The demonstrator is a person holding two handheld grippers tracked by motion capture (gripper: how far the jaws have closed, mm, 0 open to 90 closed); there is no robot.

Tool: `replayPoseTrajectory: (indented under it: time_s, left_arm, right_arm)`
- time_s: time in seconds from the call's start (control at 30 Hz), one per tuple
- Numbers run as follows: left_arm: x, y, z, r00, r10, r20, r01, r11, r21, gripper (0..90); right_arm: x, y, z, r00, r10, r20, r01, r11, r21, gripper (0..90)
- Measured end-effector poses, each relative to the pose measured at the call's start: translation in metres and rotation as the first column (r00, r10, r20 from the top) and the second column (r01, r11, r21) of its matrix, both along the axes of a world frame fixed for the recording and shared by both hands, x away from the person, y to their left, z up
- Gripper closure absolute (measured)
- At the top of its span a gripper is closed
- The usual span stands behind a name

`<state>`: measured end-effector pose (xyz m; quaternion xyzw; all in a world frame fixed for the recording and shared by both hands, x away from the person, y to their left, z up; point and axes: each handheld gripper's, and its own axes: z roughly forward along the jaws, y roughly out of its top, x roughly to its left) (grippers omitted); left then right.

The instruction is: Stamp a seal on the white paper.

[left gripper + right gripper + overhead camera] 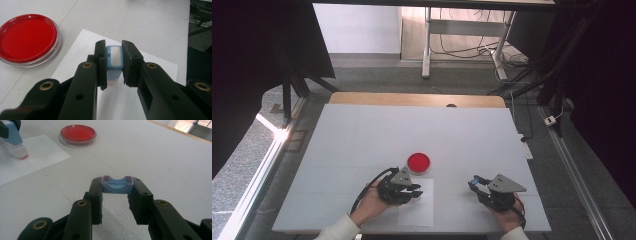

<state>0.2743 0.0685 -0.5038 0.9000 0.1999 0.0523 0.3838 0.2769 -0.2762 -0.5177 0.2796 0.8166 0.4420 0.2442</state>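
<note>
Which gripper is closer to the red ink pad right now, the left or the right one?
Left. The left gripper sits just in front of the red ink pad, over the white paper. The right gripper is off to the pad's right, farther away.

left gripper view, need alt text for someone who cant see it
The left tongs are shut on a small blue stamp with a white top, held over a white sheet of paper. To the upper left, a round red ink pad in a clear dish sits on the white table.
</note>
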Motion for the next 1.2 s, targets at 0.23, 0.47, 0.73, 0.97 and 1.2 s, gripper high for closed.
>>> replayPoseTrajectory:
  time_s: [0.23,0.47,0.73,0.97,1.2]
  left_arm:
    - [-0.0016,-0.0037,0.0009,0.9998,-0.008,0.017,0.007,0.9989,0.047,75.3]
    - [-0.0027,-0.0060,0.0004,0.9998,-0.005,0.021,0.003,0.9976,0.069,75.4]
    - [-0.0039,-0.0069,0.0001,0.9995,-0.008,0.030,0.006,0.9970,0.077,75.5]
    - [-0.0063,-0.0078,-0.0004,0.9987,-0.013,0.050,0.008,0.9962,0.087,75.7]
    - [-0.0069,-0.0056,-0.0028,0.9987,-0.008,0.051,0.004,0.9979,0.065,75.7]
  right_arm:
    - [0.0004,0.0003,-0.0004,1.0000,0.004,-0.002,-0.004,1.0000,0.000,64.7]
    - [0.0005,0.0004,-0.0006,1.0000,0.004,-0.003,-0.004,1.0000,0.000,64.7]
    - [0.0002,0.0005,-0.0006,1.0000,0.006,-0.004,-0.006,1.0000,0.002,64.6]
    - [-0.0002,0.0006,-0.0004,1.0000,0.005,-0.003,-0.005,1.0000,0.001,64.6]
    - [-0.0004,0.0007,-0.0001,1.0000,0.006,-0.001,-0.006,1.0000,0.004,64.6]
